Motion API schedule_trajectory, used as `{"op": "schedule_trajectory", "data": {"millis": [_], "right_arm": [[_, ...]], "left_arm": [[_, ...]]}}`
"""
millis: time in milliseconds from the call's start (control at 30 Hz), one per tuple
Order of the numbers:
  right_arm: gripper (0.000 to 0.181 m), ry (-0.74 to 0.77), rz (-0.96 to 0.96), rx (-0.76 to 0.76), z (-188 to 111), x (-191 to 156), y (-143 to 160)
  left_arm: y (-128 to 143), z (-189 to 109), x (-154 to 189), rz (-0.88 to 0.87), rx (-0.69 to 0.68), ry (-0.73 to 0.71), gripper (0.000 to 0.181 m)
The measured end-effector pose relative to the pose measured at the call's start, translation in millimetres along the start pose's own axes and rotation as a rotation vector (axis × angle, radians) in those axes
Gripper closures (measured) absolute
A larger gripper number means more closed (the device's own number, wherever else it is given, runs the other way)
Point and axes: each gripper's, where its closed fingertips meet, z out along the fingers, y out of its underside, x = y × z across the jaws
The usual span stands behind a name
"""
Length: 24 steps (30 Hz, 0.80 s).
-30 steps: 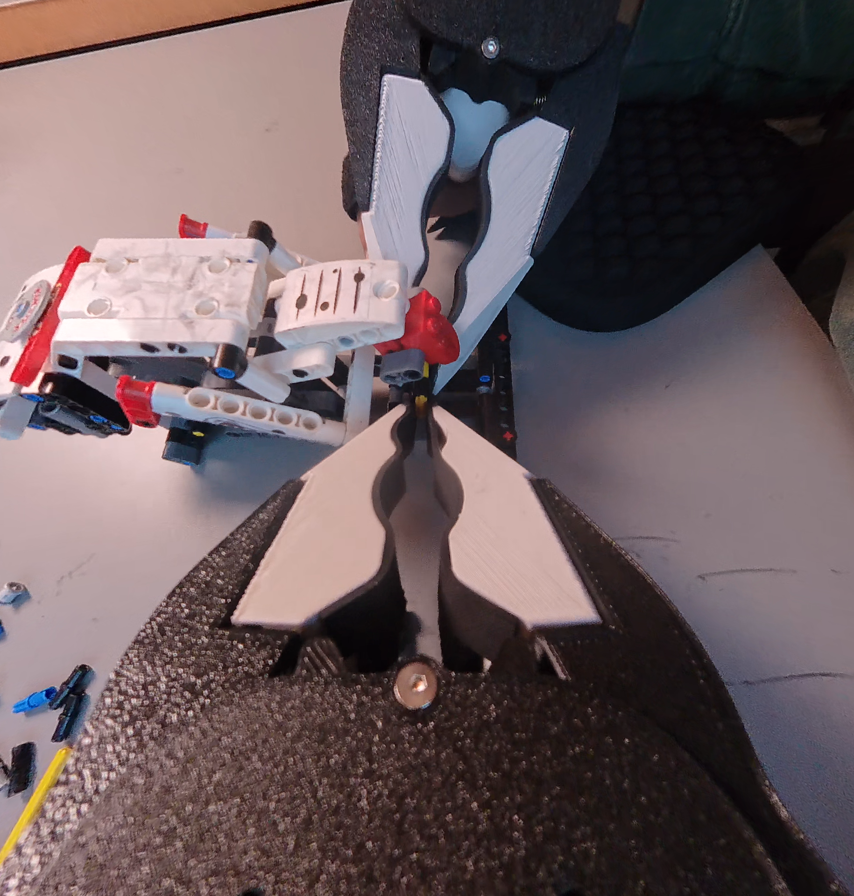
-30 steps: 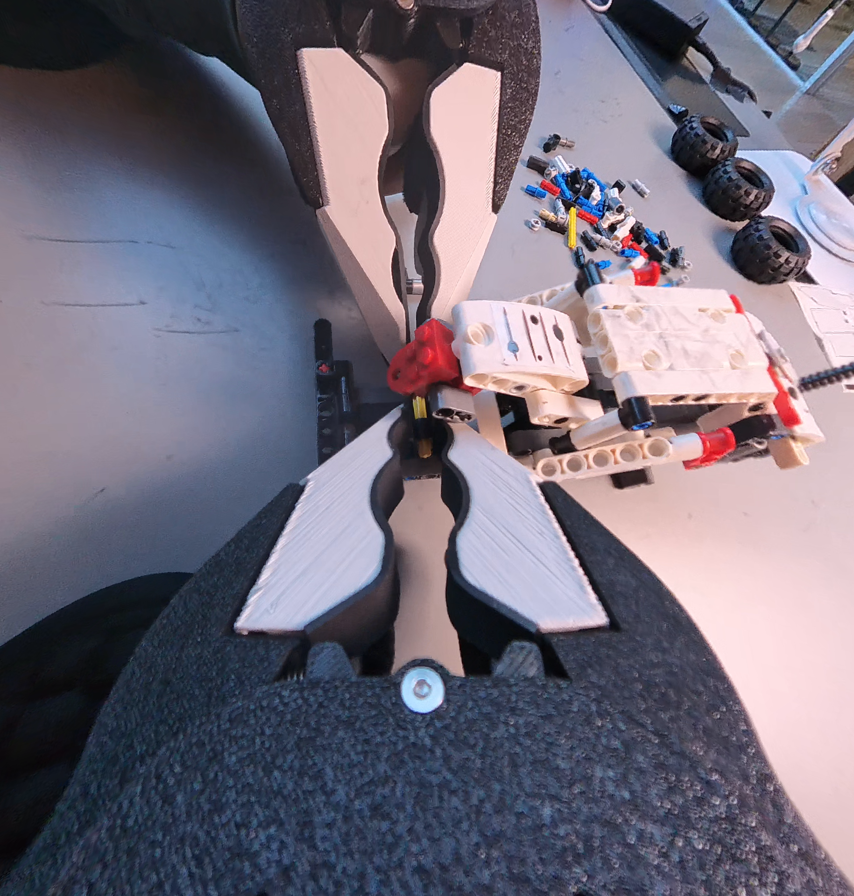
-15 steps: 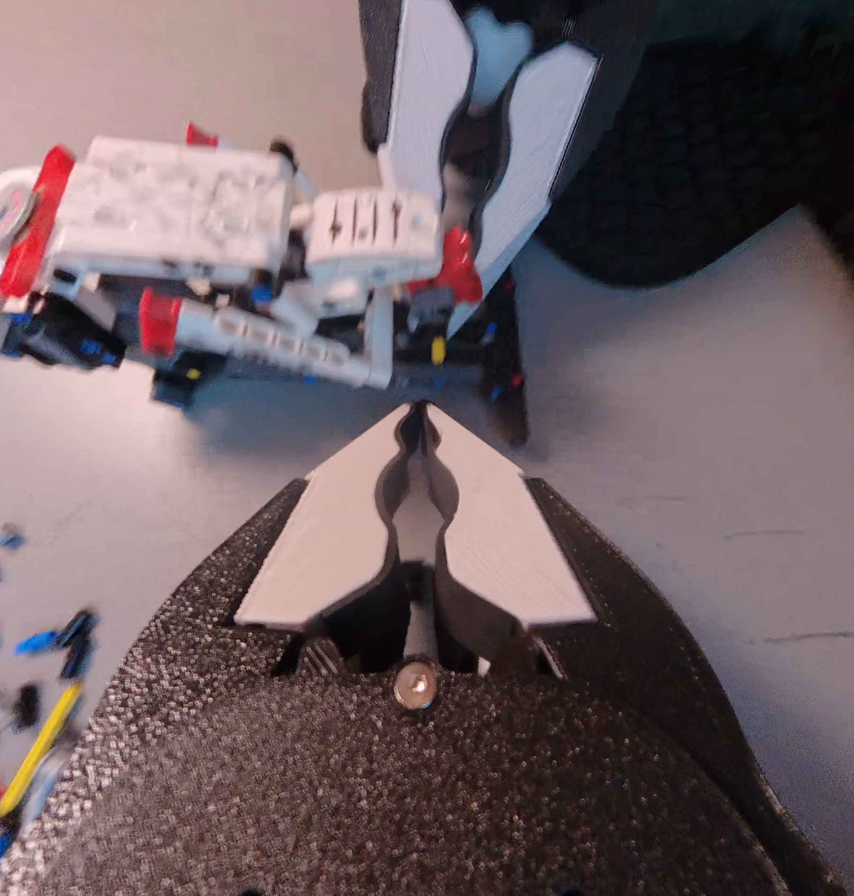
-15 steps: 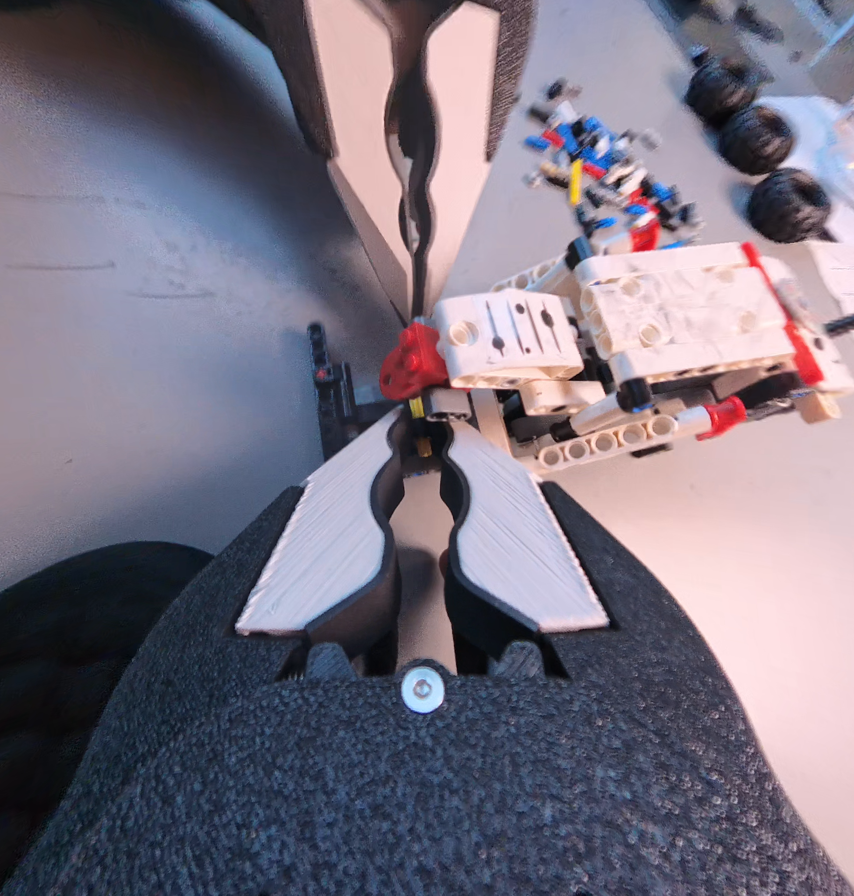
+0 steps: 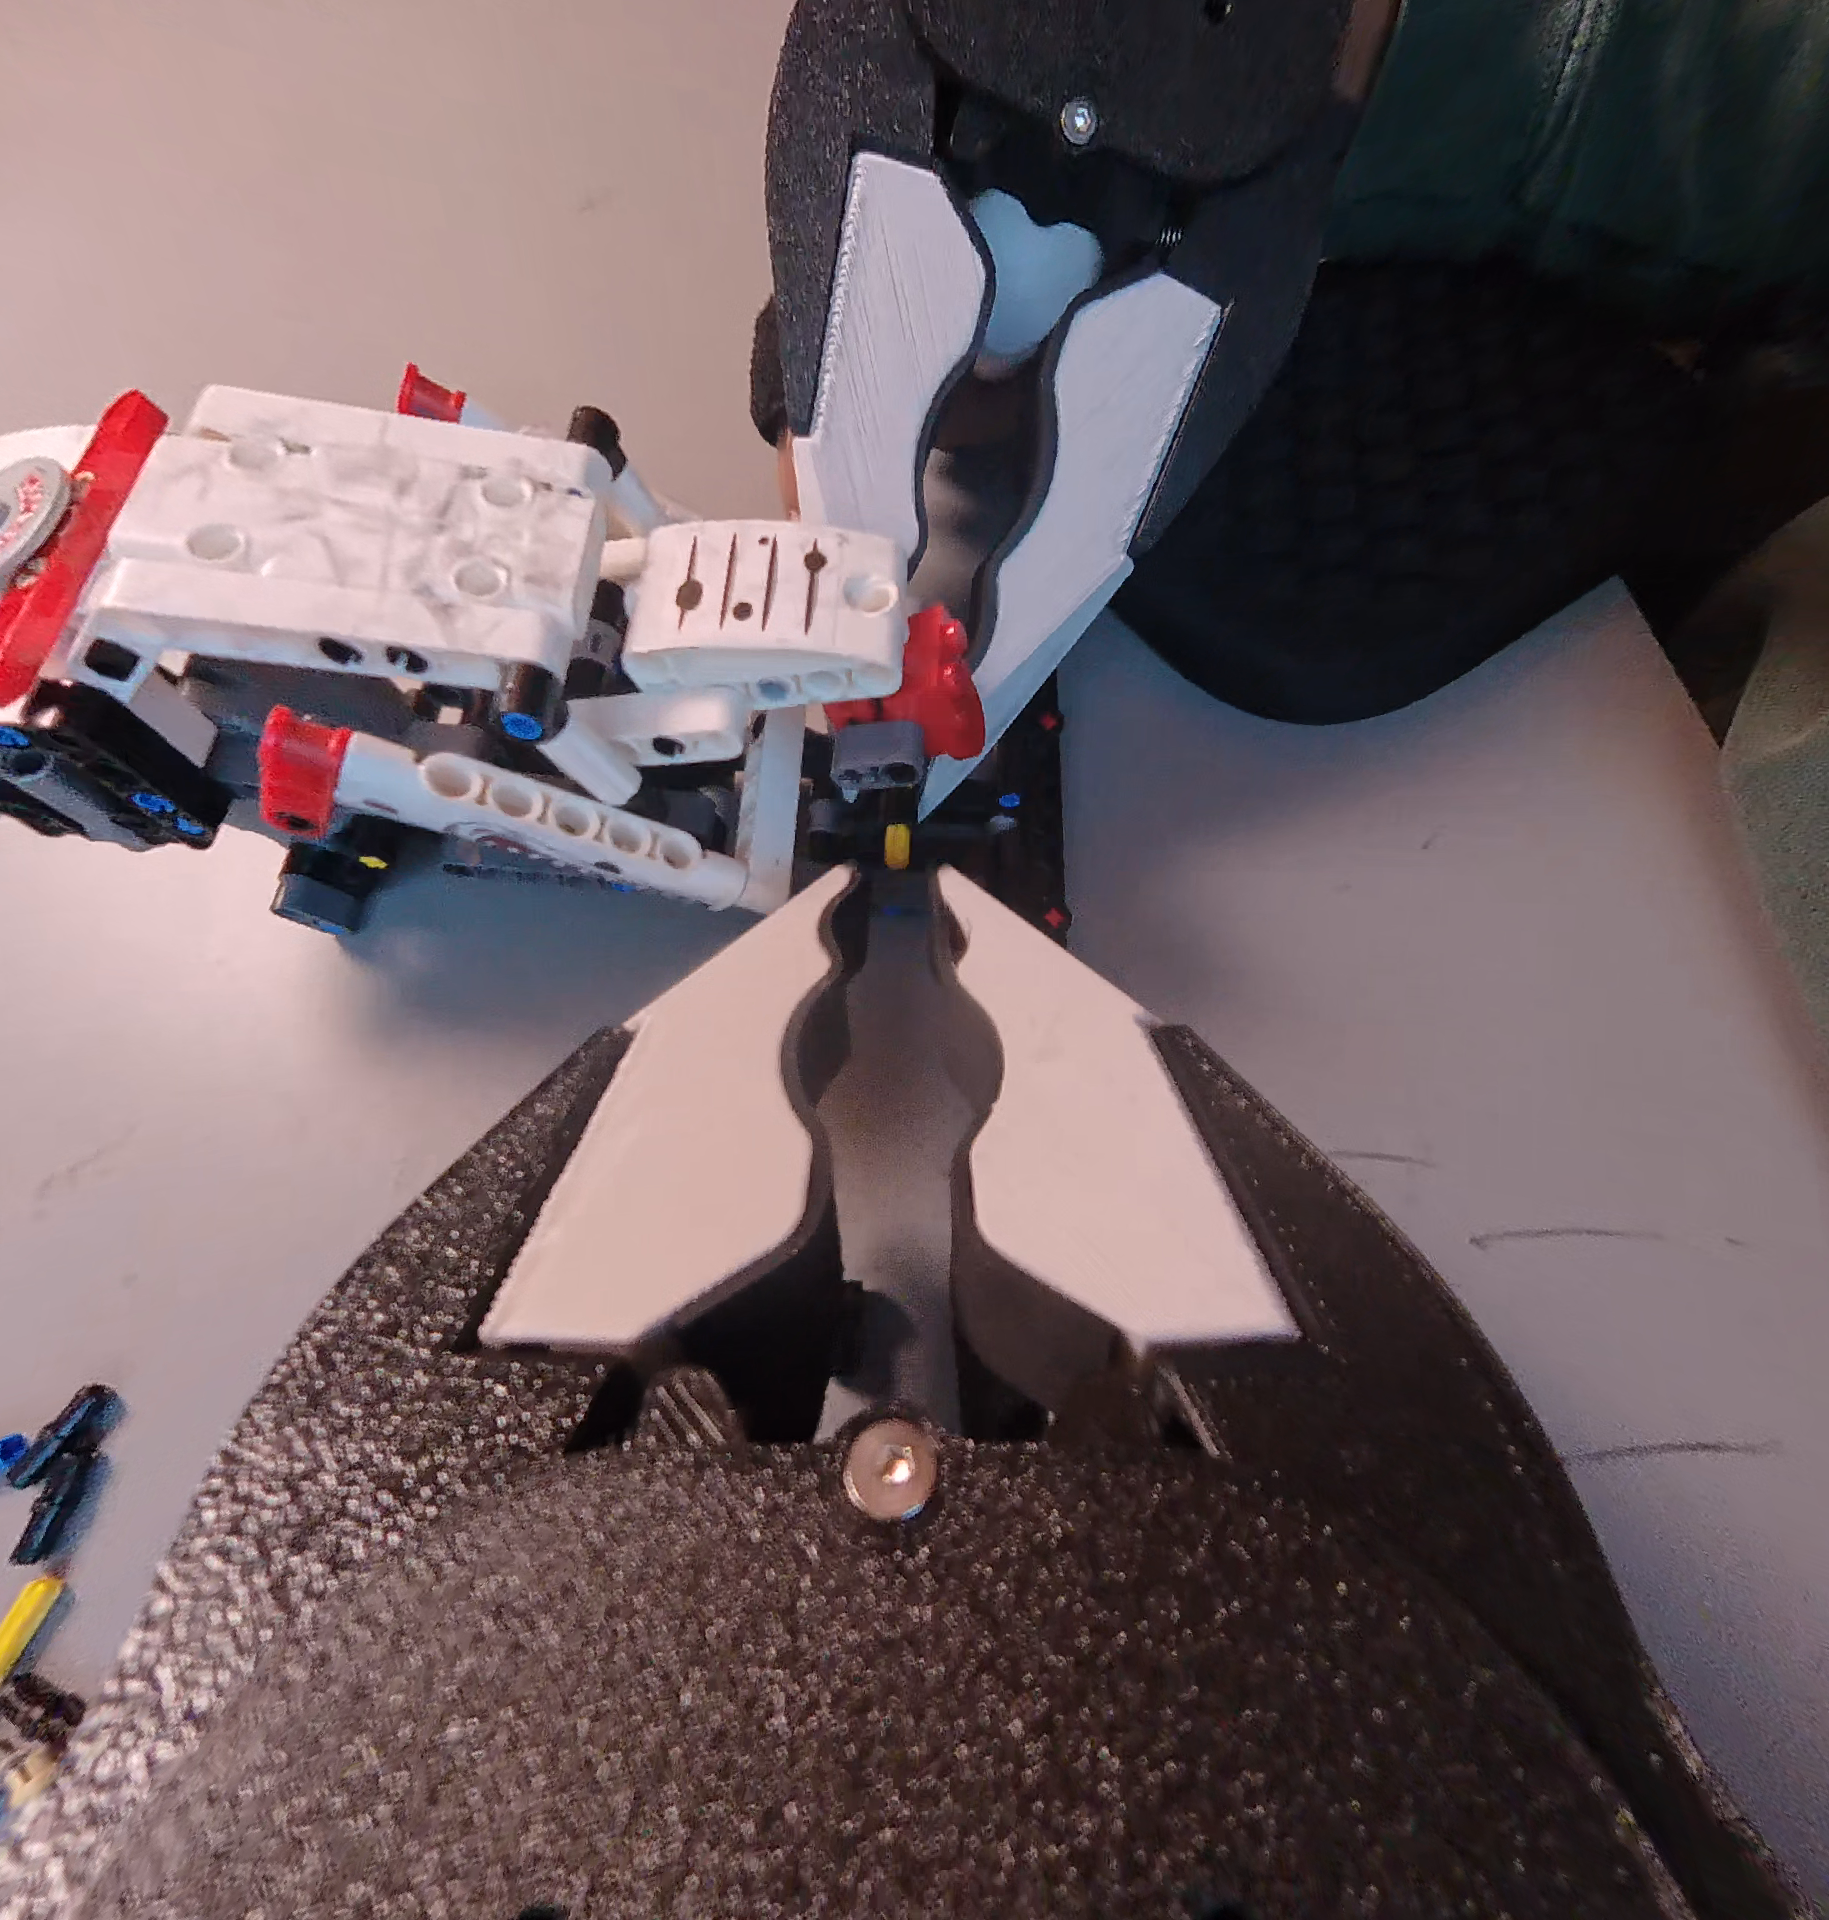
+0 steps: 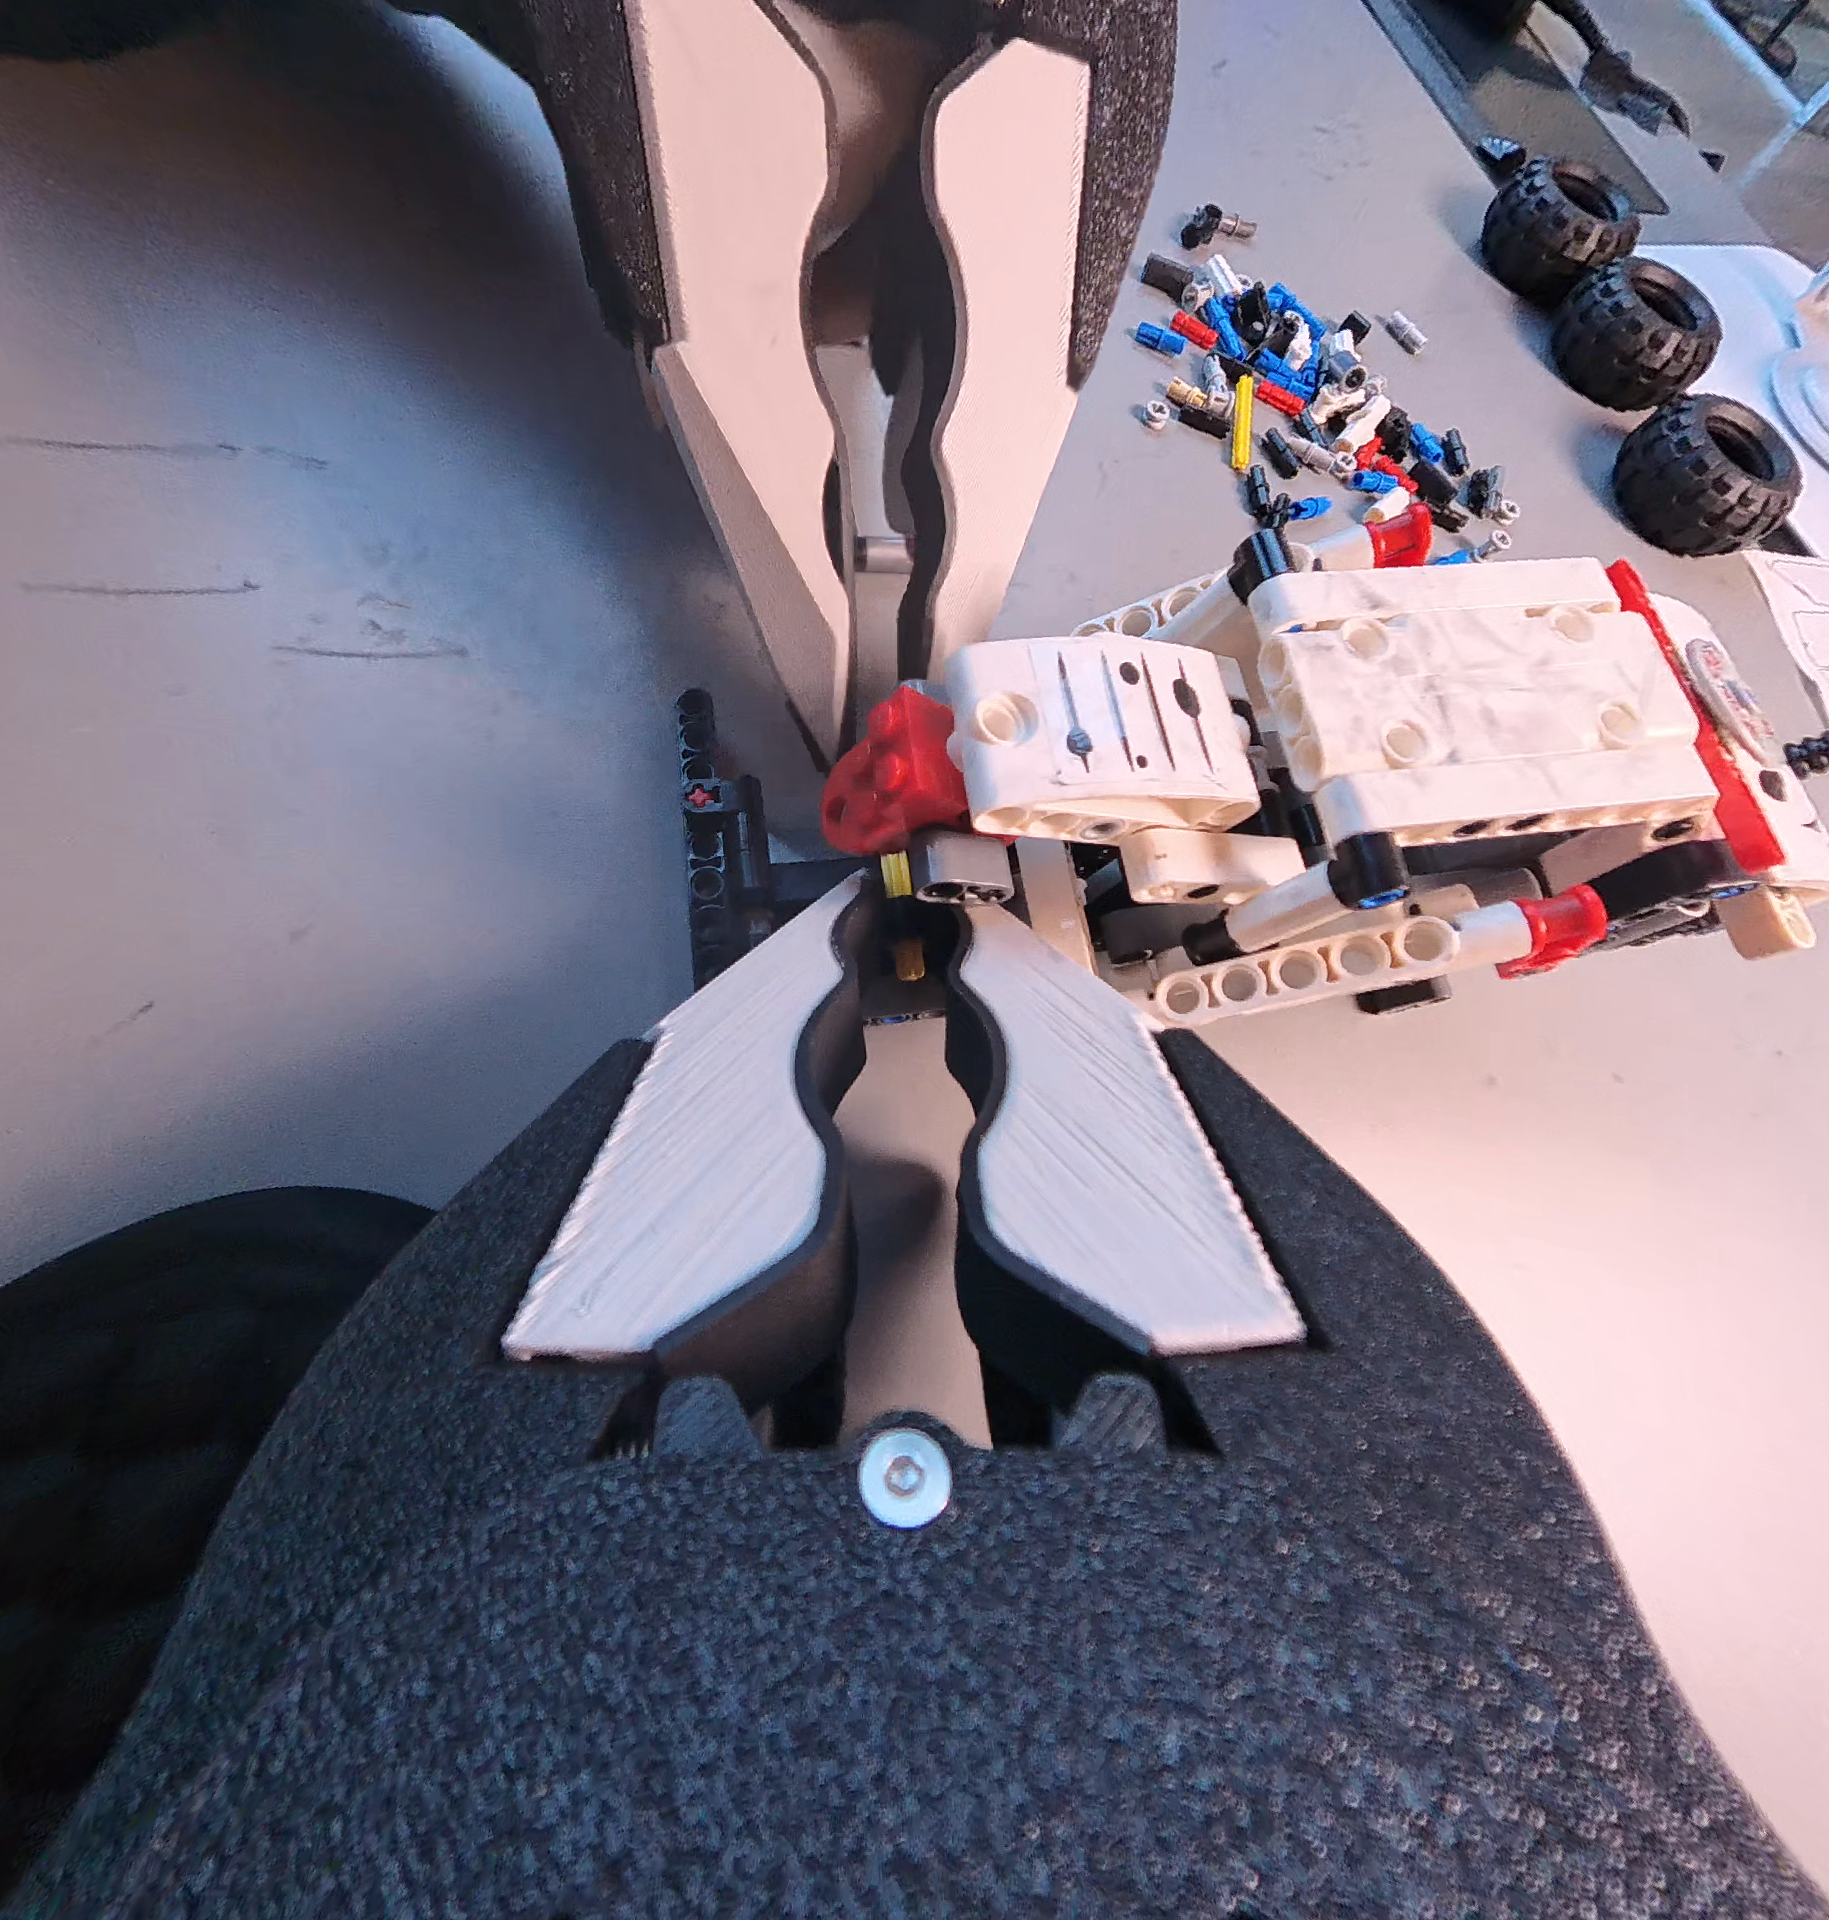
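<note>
- Since half a second earlier, the left gripper [image 5: 894, 883] had closed in on the brick model [image 5: 453, 644] again, jaws slightly parted around its black end.
- Right gripper [image 6: 905, 914] (opposite) gripped that same end on the table [image 6: 266, 727].

Loose small parts [image 6: 1315, 384], blue, black, red, one yellow rod: heaped on grey surface [image 6: 266, 831]. Three black knobbly tyres [image 6: 1632, 332]: in a row just beyond. Black mesh seat [image 5: 1461, 520]: beside surface edge.
</note>
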Motion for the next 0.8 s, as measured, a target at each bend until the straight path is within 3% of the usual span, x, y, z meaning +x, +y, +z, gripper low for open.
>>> {"op": "schedule_trajectory", "data": {"millis": [267, 367, 467, 800], "right_arm": [[0.173, 0.01, -0.015, -0.005, 1.0, -1.0, -0.6], [0.163, -0.012, -0.018, -0.015, 3.5, -5.2, -0.7], [0.173, 0.007, -0.027, -0.008, 4.6, -1.7, -1.4], [0.175, -0.004, -0.05, -0.004, 5.3, -4.0, -1.9]], "left_arm": [[-0.3, 7.8, -0.6, 0.04, -0.035, -0.05, 0.177], [-0.1, 7.9, -1.3, 0.048, -0.044, -0.07, 0.179], [0.8, 7.3, 0.1, 0.035, -0.034, -0.048, 0.18], [3.7, 3.8, 1.9, 0.055, -0.009, -0.068, 0.181]]}}
